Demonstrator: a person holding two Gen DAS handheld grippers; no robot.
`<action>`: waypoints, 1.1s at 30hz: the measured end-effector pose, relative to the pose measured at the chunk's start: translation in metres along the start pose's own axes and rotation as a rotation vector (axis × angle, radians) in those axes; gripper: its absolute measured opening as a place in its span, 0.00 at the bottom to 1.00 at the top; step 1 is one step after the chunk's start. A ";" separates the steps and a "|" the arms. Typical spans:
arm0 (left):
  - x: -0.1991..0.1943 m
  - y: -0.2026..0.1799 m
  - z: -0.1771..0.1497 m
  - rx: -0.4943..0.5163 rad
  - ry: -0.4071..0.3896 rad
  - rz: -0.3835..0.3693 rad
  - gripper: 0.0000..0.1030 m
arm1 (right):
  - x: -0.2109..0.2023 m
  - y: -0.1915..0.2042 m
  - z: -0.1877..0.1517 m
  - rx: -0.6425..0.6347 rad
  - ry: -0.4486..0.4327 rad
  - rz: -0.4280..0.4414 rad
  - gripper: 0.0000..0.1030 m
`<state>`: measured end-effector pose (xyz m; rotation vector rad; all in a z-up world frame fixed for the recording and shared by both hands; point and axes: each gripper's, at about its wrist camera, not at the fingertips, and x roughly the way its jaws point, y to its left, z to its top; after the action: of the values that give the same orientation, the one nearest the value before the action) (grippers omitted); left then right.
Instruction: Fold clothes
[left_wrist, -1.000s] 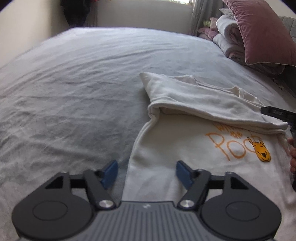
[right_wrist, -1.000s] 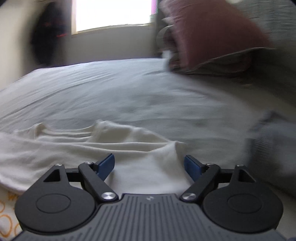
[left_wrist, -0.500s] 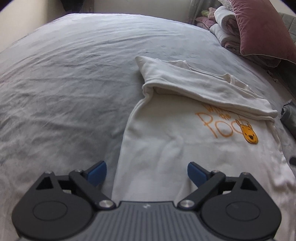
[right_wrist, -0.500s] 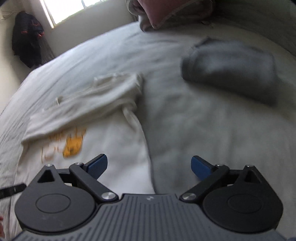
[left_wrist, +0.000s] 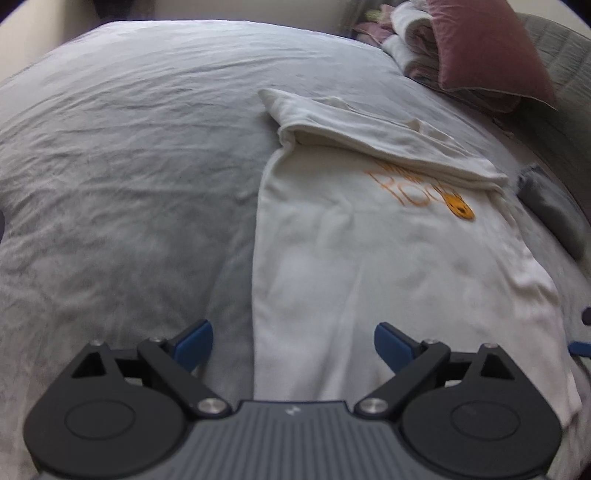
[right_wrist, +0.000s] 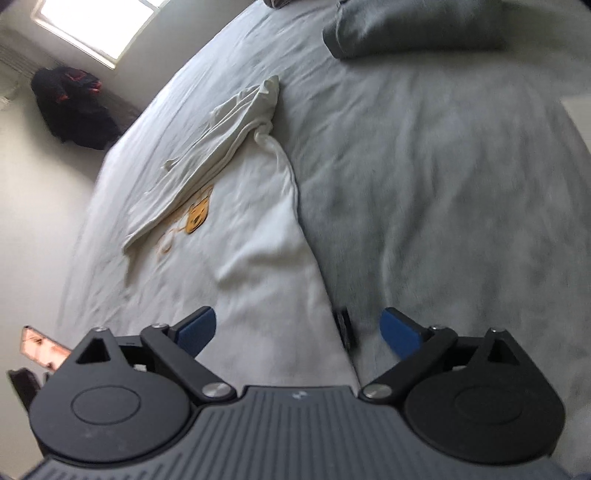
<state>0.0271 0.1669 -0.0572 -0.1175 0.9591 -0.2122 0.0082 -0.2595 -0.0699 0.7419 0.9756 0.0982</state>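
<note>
A cream T-shirt with an orange print lies flat on the grey bed, its top part folded down over the chest. It also shows in the right wrist view. My left gripper is open and empty, above the shirt's lower left edge. My right gripper is open and empty, above the shirt's lower right corner. Neither touches the cloth.
The grey bedsheet spreads wide to the left. A folded grey garment lies right of the shirt. A maroon pillow and stacked bedding sit at the head. Dark clothes hang by the window wall.
Both grippers have pulled back from the folded top part toward the shirt's bottom hem. Their jaws have opened wider. The right view has swung and tilted.
</note>
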 end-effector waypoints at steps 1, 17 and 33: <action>-0.002 0.001 -0.002 0.010 0.007 -0.014 0.92 | -0.002 -0.004 -0.001 -0.001 0.006 0.018 0.89; -0.029 0.060 -0.036 -0.030 0.129 -0.407 0.60 | -0.020 -0.036 -0.030 -0.098 0.199 0.268 0.67; -0.023 0.075 -0.052 -0.131 0.174 -0.659 0.09 | -0.022 -0.025 -0.031 -0.190 0.237 0.349 0.14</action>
<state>-0.0192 0.2454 -0.0830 -0.5445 1.0834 -0.7760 -0.0346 -0.2708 -0.0801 0.7284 1.0362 0.5865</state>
